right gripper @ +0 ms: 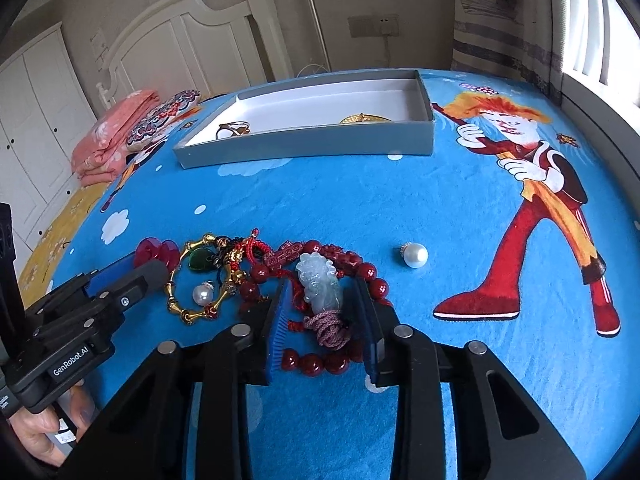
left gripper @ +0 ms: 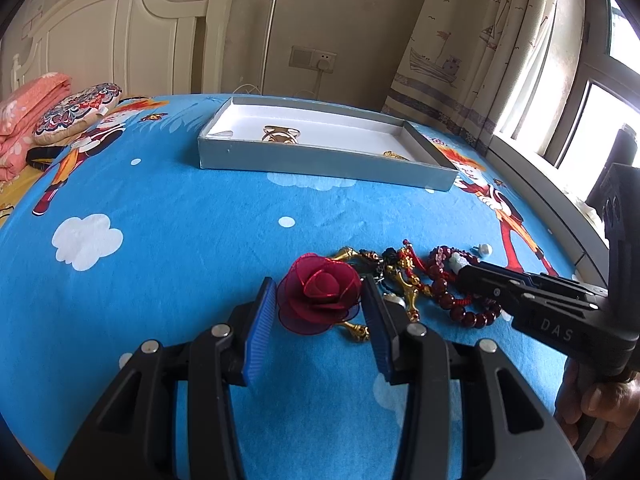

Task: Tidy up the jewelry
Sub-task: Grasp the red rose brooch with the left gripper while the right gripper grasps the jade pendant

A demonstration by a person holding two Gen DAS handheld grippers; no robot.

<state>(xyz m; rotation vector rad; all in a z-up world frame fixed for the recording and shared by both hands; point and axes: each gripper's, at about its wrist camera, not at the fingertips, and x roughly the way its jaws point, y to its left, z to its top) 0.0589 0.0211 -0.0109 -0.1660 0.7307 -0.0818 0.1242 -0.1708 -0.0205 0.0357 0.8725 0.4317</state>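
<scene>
A pile of jewelry lies on the blue bedsheet. My left gripper (left gripper: pixel 319 294) is open with a red fabric rose (left gripper: pixel 320 294) between its blue pads, not pinched. My right gripper (right gripper: pixel 322 300) is open around a pale jade pendant (right gripper: pixel 320 282) on a red bead bracelet (right gripper: pixel 312 362); a purple knotted cord (right gripper: pixel 330 330) lies there too. A gold bracelet (right gripper: pixel 200 280) with a green stone and a pearl (right gripper: pixel 202 295) lies between the grippers. A loose pearl (right gripper: pixel 415 255) lies to the right. The grey tray (left gripper: pixel 320 160) at the back holds gold pieces (left gripper: pixel 280 134).
Folded pink bedding (left gripper: pixel 28 116) and a patterned cushion (left gripper: pixel 78 114) lie at the far left by the white headboard (left gripper: pixel 120 32). A curtain (left gripper: pixel 472 40) and window are at the right. The bed's right edge runs along the window wall.
</scene>
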